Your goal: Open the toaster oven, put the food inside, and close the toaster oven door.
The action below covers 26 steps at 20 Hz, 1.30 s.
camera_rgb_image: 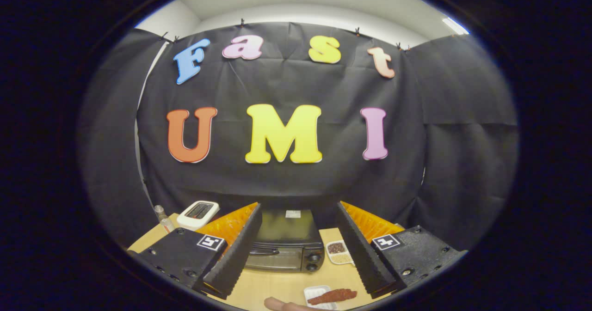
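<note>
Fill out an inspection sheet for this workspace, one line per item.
Surface: light wooden table, bare patch in front of the oven.
Job's things: black toaster oven ahead between the fingers, door shut; reddish food on a white tray nearer, just ahead of the fingers.
Clutter: white two-compartment dish of grains beside the oven; white toaster and small clear bottle at the back.
Grippers: claw open, holding nothing, fingers spread either side of the oven.
Cables: nothing seen.
Surroundings: black cloth booth wall; a person's fingertip beside the food tray.
</note>
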Each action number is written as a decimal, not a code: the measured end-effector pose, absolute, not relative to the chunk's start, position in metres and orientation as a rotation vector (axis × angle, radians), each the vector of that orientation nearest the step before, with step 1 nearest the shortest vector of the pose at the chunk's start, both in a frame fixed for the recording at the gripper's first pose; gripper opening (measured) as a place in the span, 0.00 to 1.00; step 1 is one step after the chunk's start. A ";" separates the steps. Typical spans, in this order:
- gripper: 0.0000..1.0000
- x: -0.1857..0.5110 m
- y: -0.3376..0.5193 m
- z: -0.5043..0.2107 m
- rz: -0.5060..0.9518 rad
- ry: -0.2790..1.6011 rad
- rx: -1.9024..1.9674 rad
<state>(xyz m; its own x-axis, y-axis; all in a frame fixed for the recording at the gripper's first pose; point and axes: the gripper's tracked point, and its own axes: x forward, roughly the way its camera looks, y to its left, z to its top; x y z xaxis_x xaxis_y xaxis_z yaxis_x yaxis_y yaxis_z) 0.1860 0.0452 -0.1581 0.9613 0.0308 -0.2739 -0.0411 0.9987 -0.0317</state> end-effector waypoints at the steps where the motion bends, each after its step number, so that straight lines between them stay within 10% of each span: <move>1: 1.00 0.198 0.054 -0.175 0.054 0.315 -0.028; 26: 1.00 0.239 0.121 -0.344 0.077 0.613 -0.117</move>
